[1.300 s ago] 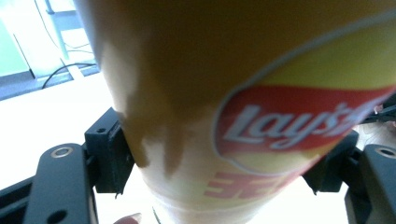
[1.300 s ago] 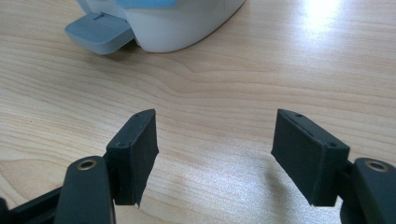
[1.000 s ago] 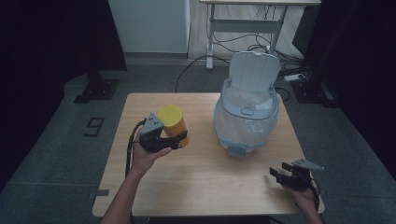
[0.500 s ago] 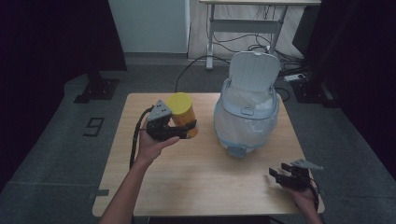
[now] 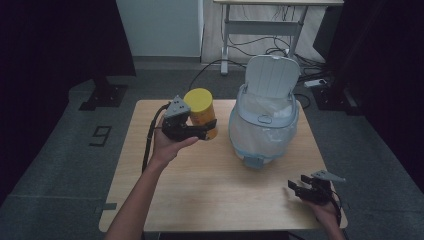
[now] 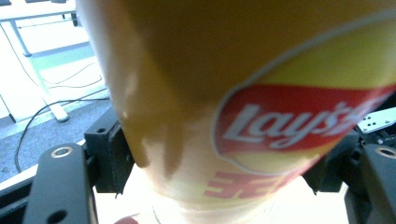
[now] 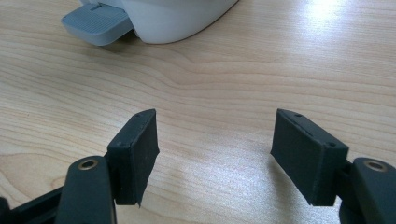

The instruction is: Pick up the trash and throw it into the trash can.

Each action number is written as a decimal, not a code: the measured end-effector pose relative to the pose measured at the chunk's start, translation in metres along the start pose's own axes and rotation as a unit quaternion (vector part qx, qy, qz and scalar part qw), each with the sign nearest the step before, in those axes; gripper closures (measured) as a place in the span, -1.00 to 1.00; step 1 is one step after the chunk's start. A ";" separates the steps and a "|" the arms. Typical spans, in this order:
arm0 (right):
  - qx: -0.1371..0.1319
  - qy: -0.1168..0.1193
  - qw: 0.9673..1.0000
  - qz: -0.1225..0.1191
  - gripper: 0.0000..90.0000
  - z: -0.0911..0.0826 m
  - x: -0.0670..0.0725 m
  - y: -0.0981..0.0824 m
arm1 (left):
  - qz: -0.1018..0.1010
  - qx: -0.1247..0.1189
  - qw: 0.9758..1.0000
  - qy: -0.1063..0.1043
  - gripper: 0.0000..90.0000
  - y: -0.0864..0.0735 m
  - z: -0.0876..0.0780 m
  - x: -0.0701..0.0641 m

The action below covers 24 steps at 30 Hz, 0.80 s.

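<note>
Above the desk [image 5: 210,185], left tongs [image 5: 207,131], clamped on the yellow can [image 5: 201,113], have risen; can base hidden. Right tongs [image 5: 296,187] stand apart, empty.

Dim surroundings, evenly lit table [image 5: 200,190]; close-up can [image 6: 261,93] blurred.

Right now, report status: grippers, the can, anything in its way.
Left gripper shut on the yellow chip can, held above the table. Right gripper open, empty, low over the table. Bin lid up, path looks clear.
</note>
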State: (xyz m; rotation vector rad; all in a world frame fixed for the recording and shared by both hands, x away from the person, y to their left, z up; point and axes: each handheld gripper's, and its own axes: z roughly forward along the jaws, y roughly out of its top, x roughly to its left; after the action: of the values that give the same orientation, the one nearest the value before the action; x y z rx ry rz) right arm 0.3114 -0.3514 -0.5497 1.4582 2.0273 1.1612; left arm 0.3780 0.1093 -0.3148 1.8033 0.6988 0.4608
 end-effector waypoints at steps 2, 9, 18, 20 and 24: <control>0.000 0.000 1.000 0.001 -0.31 0.000 0.000 0.000 | 0.002 0.000 1.000 0.000 -0.47 0.003 0.001 0.000; 0.002 0.001 1.000 0.002 -0.31 0.000 0.000 0.000 | 0.006 0.002 1.000 -0.004 -0.47 0.012 0.010 -0.001; 0.003 0.003 1.000 0.003 -0.30 0.000 -0.001 0.000 | 0.009 0.003 1.000 -0.010 -0.47 0.024 0.021 -0.004; 0.004 0.003 1.000 0.003 -0.30 0.000 -0.001 0.000 | 0.009 0.004 1.000 -0.011 -0.47 0.026 0.024 -0.004; 0.005 0.004 1.000 0.004 -0.30 0.000 -0.001 0.000 | 0.013 0.005 1.000 -0.012 -0.47 0.031 0.028 -0.005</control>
State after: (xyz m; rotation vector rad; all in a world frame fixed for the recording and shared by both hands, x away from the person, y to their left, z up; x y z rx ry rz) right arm 0.3123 -0.3524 -0.5500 1.4700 2.0363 1.1643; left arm 0.3992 0.0791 -0.2951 1.8266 0.6622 0.4521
